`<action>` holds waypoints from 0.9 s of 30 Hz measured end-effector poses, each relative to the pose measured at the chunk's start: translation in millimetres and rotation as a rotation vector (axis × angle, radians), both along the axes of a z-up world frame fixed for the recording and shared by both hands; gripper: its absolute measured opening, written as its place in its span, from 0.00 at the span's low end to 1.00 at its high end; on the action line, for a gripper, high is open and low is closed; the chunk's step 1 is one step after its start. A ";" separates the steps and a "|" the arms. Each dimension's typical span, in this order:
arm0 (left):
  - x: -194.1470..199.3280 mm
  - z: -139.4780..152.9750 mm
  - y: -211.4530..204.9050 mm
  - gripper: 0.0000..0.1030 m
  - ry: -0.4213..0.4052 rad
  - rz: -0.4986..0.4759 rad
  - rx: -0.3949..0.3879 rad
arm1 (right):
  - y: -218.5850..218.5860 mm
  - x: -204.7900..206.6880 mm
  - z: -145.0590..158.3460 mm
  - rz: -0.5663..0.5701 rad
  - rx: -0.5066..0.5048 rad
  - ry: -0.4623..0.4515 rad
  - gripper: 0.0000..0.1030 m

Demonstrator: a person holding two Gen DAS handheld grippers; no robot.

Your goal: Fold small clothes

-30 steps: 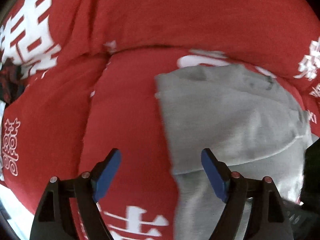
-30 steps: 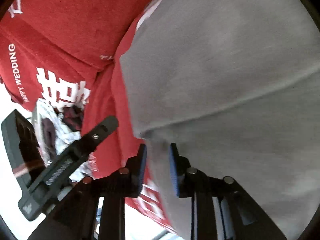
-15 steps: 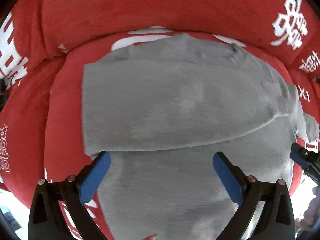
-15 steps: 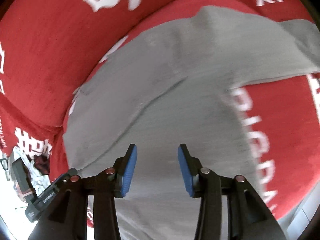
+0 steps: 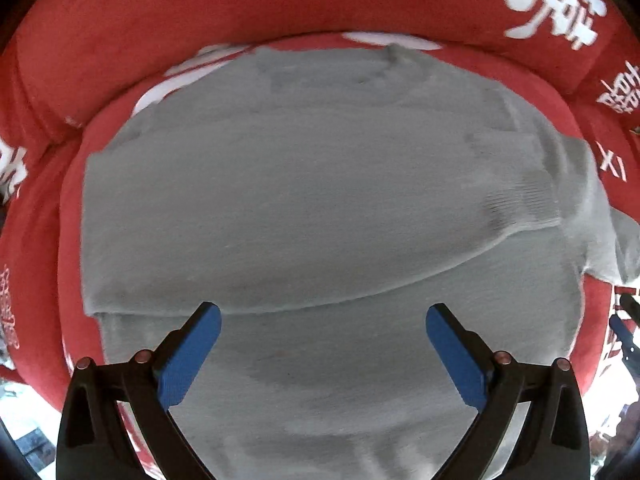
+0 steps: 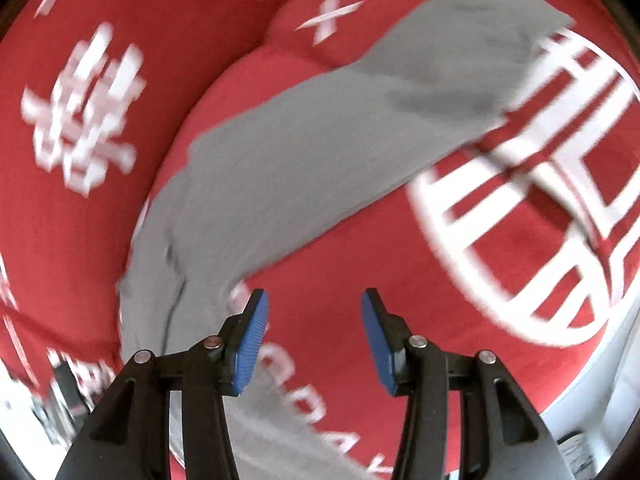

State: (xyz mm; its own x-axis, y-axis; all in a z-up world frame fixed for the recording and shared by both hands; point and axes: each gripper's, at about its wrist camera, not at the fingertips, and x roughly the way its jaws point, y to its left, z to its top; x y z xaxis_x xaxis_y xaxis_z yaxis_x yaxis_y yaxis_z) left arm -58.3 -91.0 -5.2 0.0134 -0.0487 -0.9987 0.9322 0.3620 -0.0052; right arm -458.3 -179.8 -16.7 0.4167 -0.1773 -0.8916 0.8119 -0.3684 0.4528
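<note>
Left wrist view
Left gripper [image 5: 323,314]: seen pointing down at the cloth, its blue pads [image 5: 188,360] spread as wide as they go; nothing is pinched between them.
Grey garment [image 5: 304,200]: spread flat directly beyond and beneath the left gripper, filling most of the view. One layer is folded over another, and the folded edge runs across just beyond the fingertips.
Ribbed cuff [image 5: 524,204]: seen on the folded layer, beyond the gripper and to its right.
Red cushion [image 5: 200,12]: lies under the garment and rises as a padded rim beyond it; white lettering is printed on it, up and to the right of the gripper.
Right edge: a dark part with a blue tip is seen near the right finger; what it is cannot be told for certain.

Right wrist view
Right gripper [image 6: 315,334]: the jaws have just been opening and are seen partly spread; only red cushion shows between the blue pads [image 6: 250,344], and nothing is gripped.
Grey garment [image 6: 312,152]: a long grey strip runs from beside the left finger away to the upper right. The view is blurred, so whether the left pad touches the cloth cannot be told.
Red cushion [image 6: 340,264]: seen straight ahead of the gripper, with a large white printed mark [image 6: 532,216] to the right and more white lettering to the upper left.
</note>
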 end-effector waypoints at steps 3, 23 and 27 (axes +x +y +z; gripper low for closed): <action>-17.9 2.6 -13.0 1.00 -0.003 -0.023 -0.026 | -10.4 -30.0 -7.4 -0.083 -0.023 0.012 0.51; -41.7 9.0 -45.0 1.00 0.028 0.009 -0.103 | -49.2 -91.4 -47.3 -0.532 -0.089 -0.395 0.06; -19.8 9.5 -33.5 1.00 0.059 0.045 -0.100 | -66.7 -56.8 -14.2 -0.382 -0.179 -0.449 0.06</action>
State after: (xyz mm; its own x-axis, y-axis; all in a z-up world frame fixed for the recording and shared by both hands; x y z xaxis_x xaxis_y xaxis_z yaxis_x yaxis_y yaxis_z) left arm -78.2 -124.6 4.2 -0.0412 -0.1488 -0.9880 0.9120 0.3983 -0.0980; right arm -515.2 -246.5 -31.0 0.6219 -0.5190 -0.5864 0.3535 -0.4821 0.8016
